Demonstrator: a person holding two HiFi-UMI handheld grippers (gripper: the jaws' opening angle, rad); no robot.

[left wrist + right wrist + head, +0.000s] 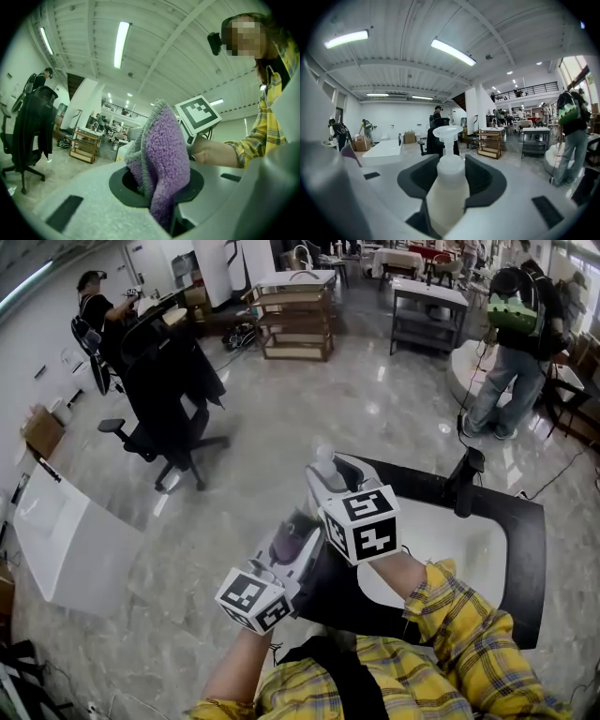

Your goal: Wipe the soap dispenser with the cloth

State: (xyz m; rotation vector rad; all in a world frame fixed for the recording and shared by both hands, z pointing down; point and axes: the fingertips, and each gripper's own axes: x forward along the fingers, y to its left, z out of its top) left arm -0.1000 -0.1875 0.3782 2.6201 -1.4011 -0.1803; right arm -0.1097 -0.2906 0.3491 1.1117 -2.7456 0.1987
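Note:
A purple cloth (161,159) stands bunched up between the jaws of my left gripper (157,187), which is shut on it. In the head view the cloth (291,543) shows as a purple patch at the left gripper's (300,535) tip, close beside the right gripper (328,486). A white soap dispenser (447,187) with a pump head is clamped upright in my right gripper (451,180), shut on its body. Its pump top (325,463) pokes out above the jaws. The right gripper's marker cube (198,114) sits just behind the cloth.
A white sink set in a black counter (525,549) with a black faucet (466,480) lies below my right arm. An office chair draped with a black jacket (164,390), a white basin (66,540) at left, wooden shelves (295,320) and a standing person (511,343) surround.

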